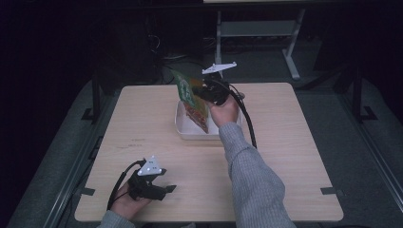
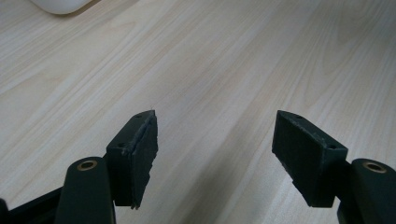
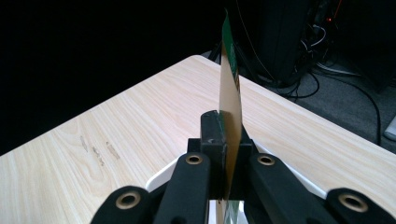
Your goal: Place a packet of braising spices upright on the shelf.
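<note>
Clamping a flat green packet (image 1: 192,100) edgewise above the white tray (image 1: 183,130), the right gripper (image 1: 205,90) tilts its long axis up and away; the left gripper (image 1: 161,189) rests with jaws apart.

No lettering can be made out anywhere. The green and orange packet (image 1: 192,102) bears printed patches (white on the green part), but they are too small and blurred to read as words or numbers.

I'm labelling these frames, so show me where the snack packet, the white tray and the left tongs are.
snack packet (image 1: 192,102): high view, on its printed face.
white tray (image 1: 183,128): high view, on its near-left rim.
left tongs (image 2: 215,140): left gripper view, midway between the open tips.
</note>
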The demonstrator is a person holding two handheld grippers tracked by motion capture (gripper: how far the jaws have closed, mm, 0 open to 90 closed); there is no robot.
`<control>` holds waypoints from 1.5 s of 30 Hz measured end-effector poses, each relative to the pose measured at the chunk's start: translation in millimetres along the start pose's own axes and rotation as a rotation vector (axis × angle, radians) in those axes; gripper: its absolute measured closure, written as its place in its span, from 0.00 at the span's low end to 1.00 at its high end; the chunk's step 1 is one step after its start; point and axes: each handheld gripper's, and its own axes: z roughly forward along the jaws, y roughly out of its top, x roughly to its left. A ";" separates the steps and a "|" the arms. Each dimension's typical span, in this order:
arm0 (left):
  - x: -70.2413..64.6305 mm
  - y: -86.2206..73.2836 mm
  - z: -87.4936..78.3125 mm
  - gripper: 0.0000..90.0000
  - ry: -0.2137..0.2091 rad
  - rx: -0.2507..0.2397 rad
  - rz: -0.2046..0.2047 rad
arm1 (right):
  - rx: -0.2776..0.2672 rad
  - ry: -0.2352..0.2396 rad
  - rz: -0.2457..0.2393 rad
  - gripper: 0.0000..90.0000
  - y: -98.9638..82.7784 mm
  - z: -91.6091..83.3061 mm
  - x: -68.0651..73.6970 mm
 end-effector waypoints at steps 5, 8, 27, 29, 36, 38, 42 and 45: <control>-0.1 0.0 0.0 0.34 0.000 0.000 -0.001 | 0.014 -0.003 -0.006 0.99 -1.5 -2.0 -0.8; 0.2 -0.1 0.0 0.34 0.000 0.002 0.000 | 0.024 -0.005 0.000 0.99 -4.5 -4.6 -2.8; -0.1 -0.1 0.7 0.34 0.001 0.004 0.001 | 0.069 0.010 0.010 0.98 -17.8 -11.9 -9.8; -0.4 0.1 0.9 0.34 0.000 0.006 0.001 | 0.072 0.011 0.017 0.98 -20.1 -12.6 -11.2; -0.2 0.1 1.2 0.34 -0.001 0.009 0.003 | 0.093 0.011 0.019 0.97 -24.3 -13.0 -13.4; -0.2 -0.1 1.2 0.34 -0.001 0.007 0.000 | 0.097 0.009 0.017 0.97 -24.1 -13.3 -13.6; 0.1 -0.3 1.1 0.34 -0.002 0.007 -0.001 | 0.101 0.008 0.017 0.95 -24.0 -13.5 -14.2; 0.0 -0.2 1.2 0.34 -0.002 0.007 -0.001 | 0.102 0.007 0.028 0.89 -24.3 -14.4 -15.9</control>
